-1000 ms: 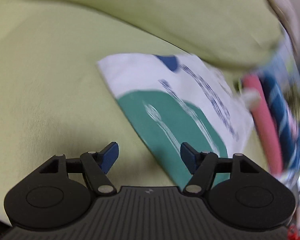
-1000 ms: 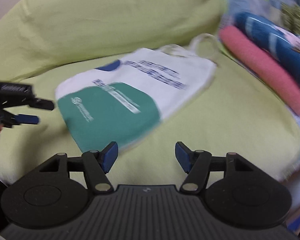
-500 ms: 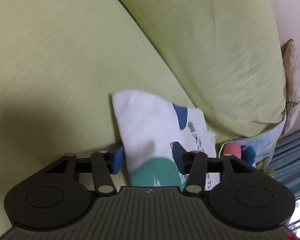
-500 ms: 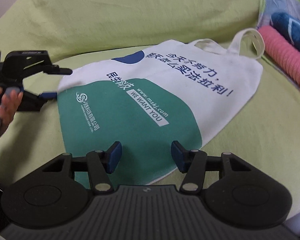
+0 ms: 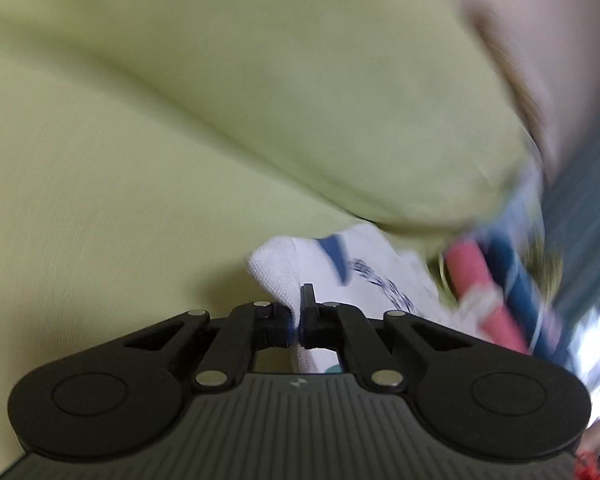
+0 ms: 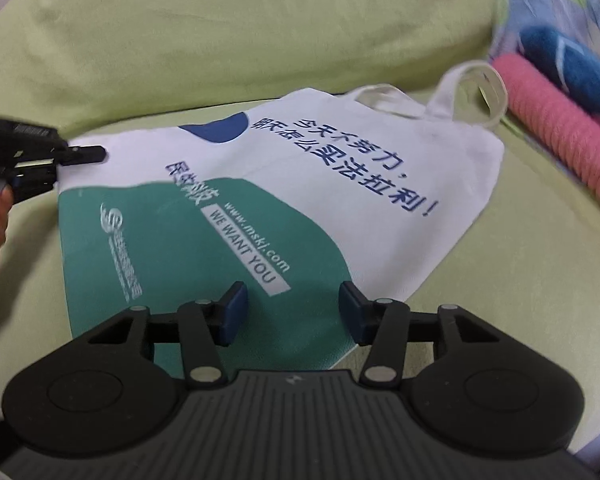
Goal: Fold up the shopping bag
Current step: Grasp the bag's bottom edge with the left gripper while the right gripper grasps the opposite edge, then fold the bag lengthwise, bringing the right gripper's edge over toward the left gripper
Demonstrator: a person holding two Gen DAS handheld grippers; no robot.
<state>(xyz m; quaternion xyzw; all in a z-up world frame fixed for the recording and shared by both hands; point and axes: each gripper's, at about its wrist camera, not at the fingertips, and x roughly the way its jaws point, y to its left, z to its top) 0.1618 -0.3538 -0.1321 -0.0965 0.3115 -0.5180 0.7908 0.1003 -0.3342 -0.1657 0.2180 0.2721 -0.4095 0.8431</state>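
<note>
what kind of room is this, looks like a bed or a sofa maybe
Probably a bedroom or living room at home: the shopping bag lies on a soft surface under a light green cover, a plump matching cushion sits behind it, and rolled towels lie alongside.

Soft, even, diffuse light; no glare noted. Left wrist view heavily motion-blurred, worst at right edge. Right wrist view mildly blurred. Fisheye curvature and dark vignetted corners observed in both.

Both wrist views look forward, close over the shared shopping bag (image 6: 260, 200).
</note>
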